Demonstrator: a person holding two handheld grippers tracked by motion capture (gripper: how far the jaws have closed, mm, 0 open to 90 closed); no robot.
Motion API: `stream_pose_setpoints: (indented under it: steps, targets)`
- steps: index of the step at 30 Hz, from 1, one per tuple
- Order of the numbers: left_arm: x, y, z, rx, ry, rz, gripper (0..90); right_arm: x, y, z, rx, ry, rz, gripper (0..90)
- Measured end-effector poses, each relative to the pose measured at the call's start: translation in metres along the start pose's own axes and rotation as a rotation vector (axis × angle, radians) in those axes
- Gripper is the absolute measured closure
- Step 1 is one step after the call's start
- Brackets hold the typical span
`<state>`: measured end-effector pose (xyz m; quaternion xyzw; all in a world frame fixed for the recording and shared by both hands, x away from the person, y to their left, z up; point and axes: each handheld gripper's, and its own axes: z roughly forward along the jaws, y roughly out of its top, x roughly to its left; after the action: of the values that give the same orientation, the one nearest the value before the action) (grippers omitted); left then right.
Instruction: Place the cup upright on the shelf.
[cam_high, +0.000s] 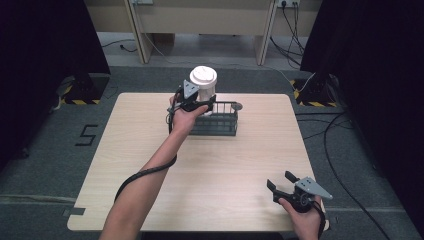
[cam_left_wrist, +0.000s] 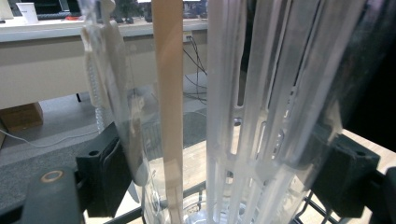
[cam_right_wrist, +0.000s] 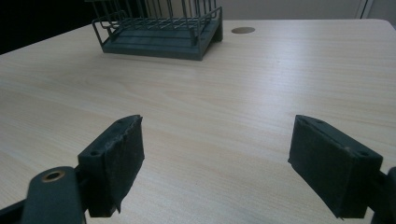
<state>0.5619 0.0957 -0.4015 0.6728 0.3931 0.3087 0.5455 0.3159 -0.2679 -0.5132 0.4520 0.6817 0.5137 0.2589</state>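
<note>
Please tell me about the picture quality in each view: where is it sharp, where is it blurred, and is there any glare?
High view: even, soft light, slightly blurred overall; the white lid looks almost overexposed. Left gripper view: the clear container is very near the lens, soft, with pale reflections on its ribs. Right gripper view: the table shows a light sheen, while the dark wire basket stays reasonably sharp.

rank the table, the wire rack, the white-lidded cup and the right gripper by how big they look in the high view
1. table
2. wire rack
3. right gripper and cup look about alike, and the gripper sits nearer the camera, so unranked.
</note>
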Motion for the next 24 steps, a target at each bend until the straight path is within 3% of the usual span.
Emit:
stream_pose_setpoints:
  steps: [24]
  targets:
    - [-0.009, -0.029, 0.017, 0.074, 0.039, -0.012, 17.3, 0.000, 0.000, 0.000, 0.002, 0.006, 0.001, 18.3]
